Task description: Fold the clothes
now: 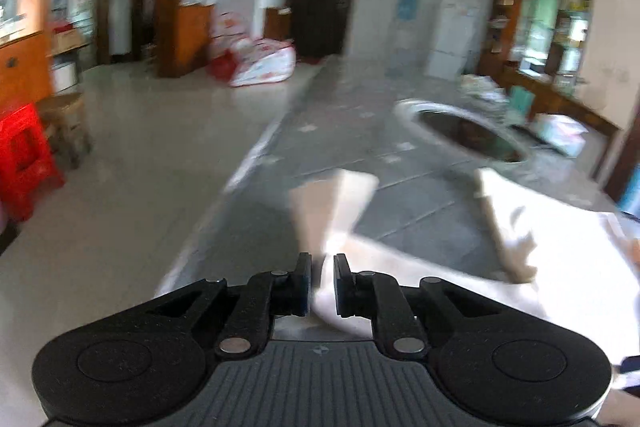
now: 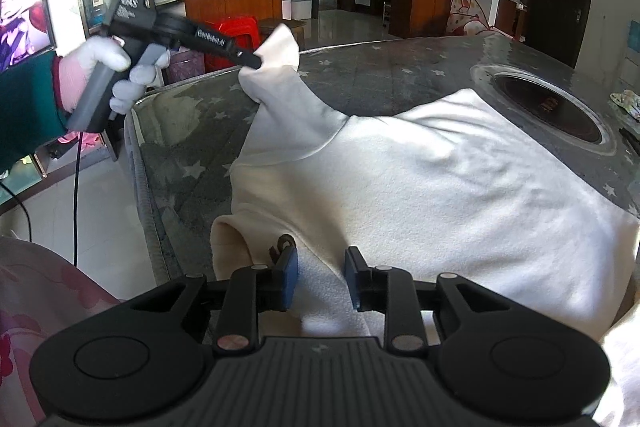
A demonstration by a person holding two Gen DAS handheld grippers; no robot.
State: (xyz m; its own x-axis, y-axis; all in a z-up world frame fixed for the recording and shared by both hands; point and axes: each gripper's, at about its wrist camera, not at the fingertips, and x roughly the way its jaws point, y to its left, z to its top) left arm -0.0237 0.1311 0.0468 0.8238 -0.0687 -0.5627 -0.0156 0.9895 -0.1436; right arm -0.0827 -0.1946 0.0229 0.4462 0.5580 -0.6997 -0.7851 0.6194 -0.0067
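Your left gripper (image 2: pixel 256 61) clamps the sleeve (image 2: pixel 280 87) cuff, lifting it clear for folding, while your right gripper (image 2: pixel 321 277) pins the sweater (image 2: pixel 440 187) hem between its pads, anchoring it on the table (image 2: pixel 400 67) ahead.

A white-gloved hand (image 2: pixel 116 75) with a dark green sleeve (image 2: pixel 28 107) over a pink cuff; the left gripper (image 2: pixel 256 61) is black with a grey handle — white lettering, trailing black cable (image 2: pixel 76 195).
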